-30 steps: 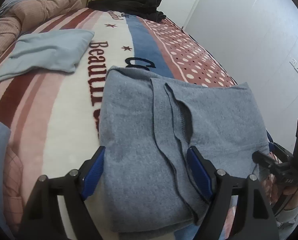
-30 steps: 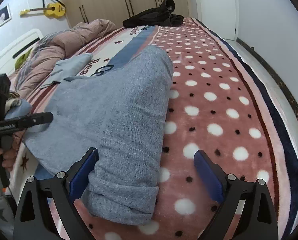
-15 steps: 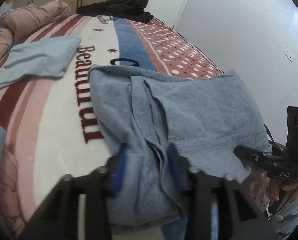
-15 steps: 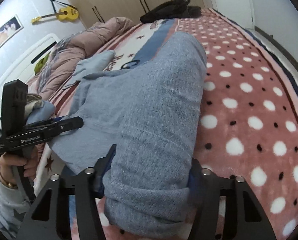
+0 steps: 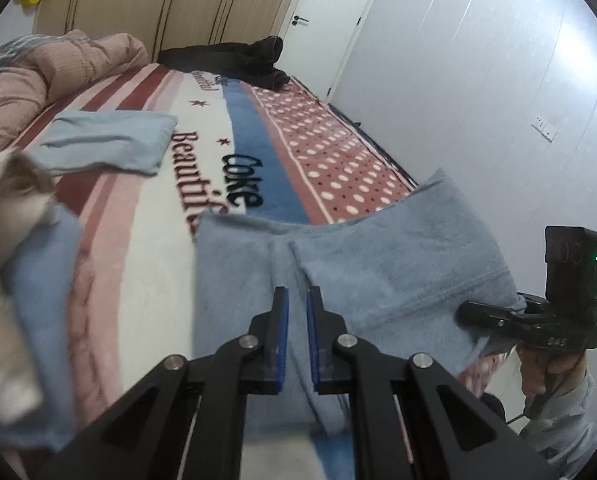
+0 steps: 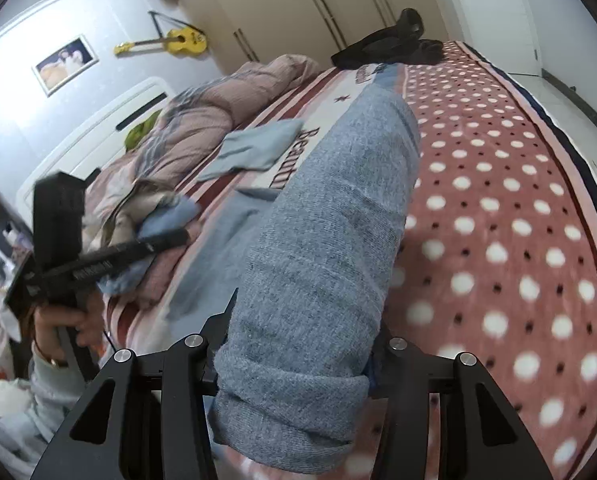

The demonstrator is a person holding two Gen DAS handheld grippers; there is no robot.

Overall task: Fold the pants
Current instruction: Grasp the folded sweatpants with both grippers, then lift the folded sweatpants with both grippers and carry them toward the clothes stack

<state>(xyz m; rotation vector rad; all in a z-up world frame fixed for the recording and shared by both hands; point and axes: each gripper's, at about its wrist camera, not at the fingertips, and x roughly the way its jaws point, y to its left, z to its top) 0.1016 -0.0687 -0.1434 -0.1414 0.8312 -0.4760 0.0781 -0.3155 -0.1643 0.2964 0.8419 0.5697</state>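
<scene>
Both grippers have closed since the earlier frames, where their blue pads stood wide apart over the cloth; the near edge of the pants has come up off the blanket with them.

Left wrist view, left to right. Blurred beige and blue clothing [image 5: 22, 264] fills the left edge. A folded light blue cloth [image 5: 110, 146] lies in the upper left on the striped blanket [image 5: 146, 240], which carries dark lettering. The left gripper [image 5: 294, 312] occupies the lower centre, its blue pads [image 5: 282, 332] drawn narrow with only a slim gap, pinching a ridge of the grey-blue pants [image 5: 378, 264]. The pants spread across the centre and right of the frame, raised at the near edge. At the right edge the right gripper [image 5: 486, 314] clamps the pants' corner; whether its jaws are fully closed cannot be told in this view.

Right wrist view, left to right. The left gripper [image 6: 174, 238] appears at centre left, blurred, held by a hand [image 6: 62, 320]. A pink quilt [image 6: 218, 108] lies bunched in the upper left, a yellow guitar [image 6: 170, 42] on the wall above. The pants [image 6: 330, 248] rise through the centre as a thick folded roll. The right gripper [image 6: 298, 344] at bottom centre grips that roll, fingers hidden behind the cloth. Dotted blanket [image 6: 498, 220] fills the right.
</scene>
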